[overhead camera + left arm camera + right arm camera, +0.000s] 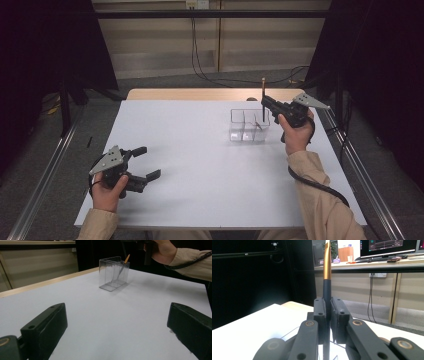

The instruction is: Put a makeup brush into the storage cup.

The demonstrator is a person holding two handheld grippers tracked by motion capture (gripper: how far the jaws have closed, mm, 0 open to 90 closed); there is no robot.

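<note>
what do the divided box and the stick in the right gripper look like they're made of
Box: looks like clear hard plastic, perhaps acrylic; the table shows through its glossy walls. Stick: a pen or brush handle, matte black below and shiny gold above; plastic or painted wood, cannot tell which.

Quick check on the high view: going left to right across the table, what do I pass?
Left gripper, jaws open → clear divided holder → upright pen over the holder's right end → right gripper shut on the pen.

No readable text

The monitor (387,246) at one o'clock in the right gripper view shows coloured graph lines, but its writing is too small to read.
</note>
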